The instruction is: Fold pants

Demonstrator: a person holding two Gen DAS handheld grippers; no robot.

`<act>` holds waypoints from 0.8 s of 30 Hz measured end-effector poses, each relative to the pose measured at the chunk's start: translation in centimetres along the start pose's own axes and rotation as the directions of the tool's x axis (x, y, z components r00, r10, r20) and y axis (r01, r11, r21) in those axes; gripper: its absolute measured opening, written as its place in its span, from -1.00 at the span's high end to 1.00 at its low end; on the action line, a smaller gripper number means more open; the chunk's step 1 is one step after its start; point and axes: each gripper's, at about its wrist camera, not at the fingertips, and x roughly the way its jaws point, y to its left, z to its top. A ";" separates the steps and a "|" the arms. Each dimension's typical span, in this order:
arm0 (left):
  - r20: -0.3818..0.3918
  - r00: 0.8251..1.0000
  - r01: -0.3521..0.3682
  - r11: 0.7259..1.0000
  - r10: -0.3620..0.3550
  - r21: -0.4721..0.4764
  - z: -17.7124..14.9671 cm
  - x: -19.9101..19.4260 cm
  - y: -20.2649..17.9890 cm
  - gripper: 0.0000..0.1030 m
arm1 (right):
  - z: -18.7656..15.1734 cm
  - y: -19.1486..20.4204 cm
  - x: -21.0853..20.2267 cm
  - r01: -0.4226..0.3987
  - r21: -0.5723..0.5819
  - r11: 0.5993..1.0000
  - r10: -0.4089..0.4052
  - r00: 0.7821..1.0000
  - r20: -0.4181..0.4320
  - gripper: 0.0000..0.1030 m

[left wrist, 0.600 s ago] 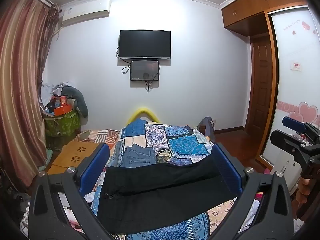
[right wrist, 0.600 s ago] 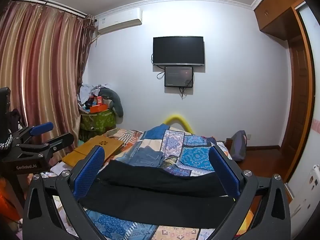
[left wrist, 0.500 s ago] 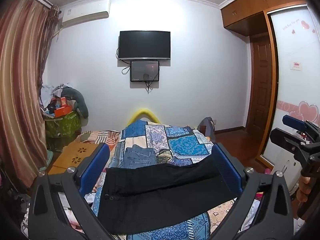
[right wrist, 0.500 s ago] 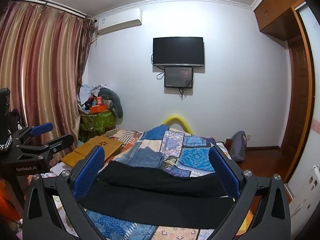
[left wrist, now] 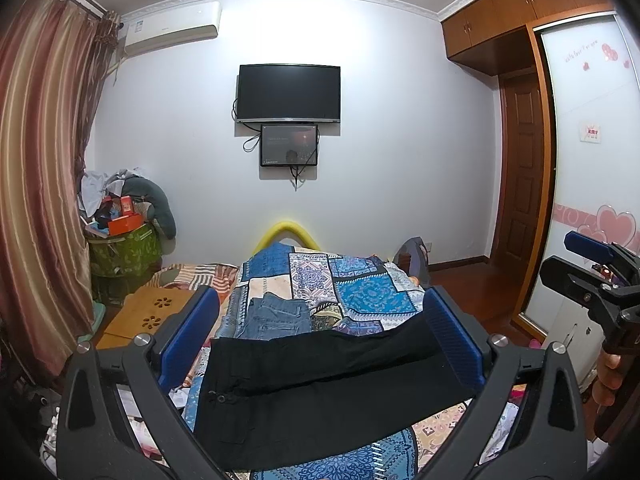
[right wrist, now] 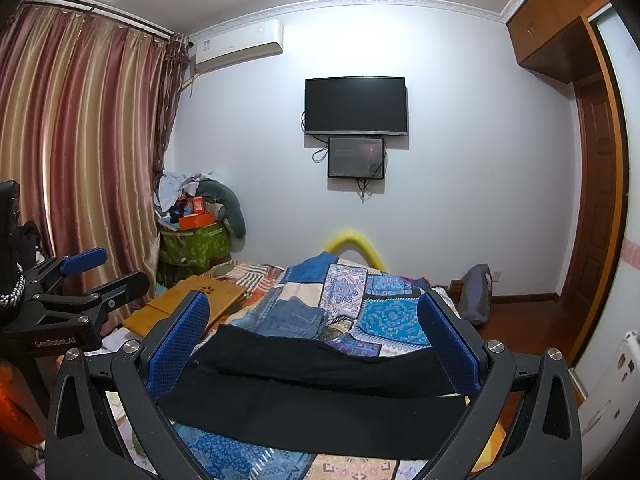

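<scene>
Both the left gripper [left wrist: 320, 336] and right gripper [right wrist: 314, 332] hover with jaws spread wide above the flat black pants [left wrist: 320, 392], apparently ready to pinch an edge.

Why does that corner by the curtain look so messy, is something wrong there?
Nothing looks broken. The green fabric bin is piled over its rim with orange boxes, clothes and a grey pillow drooping down its side. The black pants lie flat on the patchwork bedspread.
</scene>
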 end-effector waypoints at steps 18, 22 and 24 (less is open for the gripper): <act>0.019 1.000 -0.012 1.000 0.012 -0.007 -0.2 -1.0 0.2 -1.00 | 0.1 0.2 -0.1 -0.008 -0.010 1.000 0.008 1.000 0.009 -0.99; 0.019 1.000 -0.010 1.000 0.010 -0.009 -0.1 -1.0 0.1 -1.00 | 0.2 0.3 -0.1 -0.009 -0.009 1.000 0.010 1.000 0.012 -0.99; 0.021 1.000 -0.012 1.000 0.012 -0.010 -0.1 -1.0 0.1 -1.00 | 0.2 0.3 -0.1 -0.010 -0.010 1.000 0.010 1.000 0.010 -1.00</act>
